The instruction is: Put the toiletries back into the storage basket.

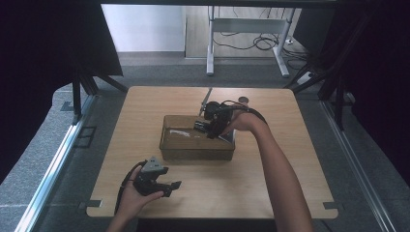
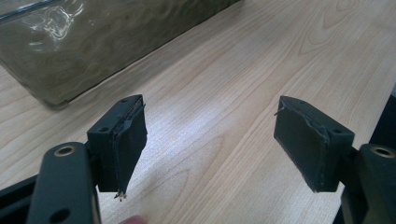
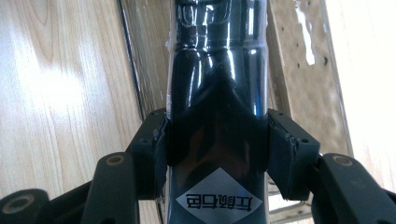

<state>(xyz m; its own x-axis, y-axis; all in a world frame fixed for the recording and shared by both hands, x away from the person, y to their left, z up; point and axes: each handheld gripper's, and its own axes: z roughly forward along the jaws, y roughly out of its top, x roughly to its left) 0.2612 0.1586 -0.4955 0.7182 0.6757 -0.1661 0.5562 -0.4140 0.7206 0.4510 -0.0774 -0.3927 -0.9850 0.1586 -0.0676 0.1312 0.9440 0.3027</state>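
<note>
Between the jaws of the right claw [image 3: 217, 154] sits a glossy black bottle [image 3: 217, 93], clamped on both sides just above a silver diamond label [image 3: 218, 198] with printed characters. Beneath and beyond that claw lies a clear rectangular bin [image 1: 197, 139] in the middle of the wooden tabletop [image 1: 270, 179], and the bottle is held over its right end. Nearer the person, the left claw [image 2: 210, 144] rests low over bare tabletop with its jaws spread wide and nothing between them; the bin's wall stands just ahead of it, to the left.
</note>
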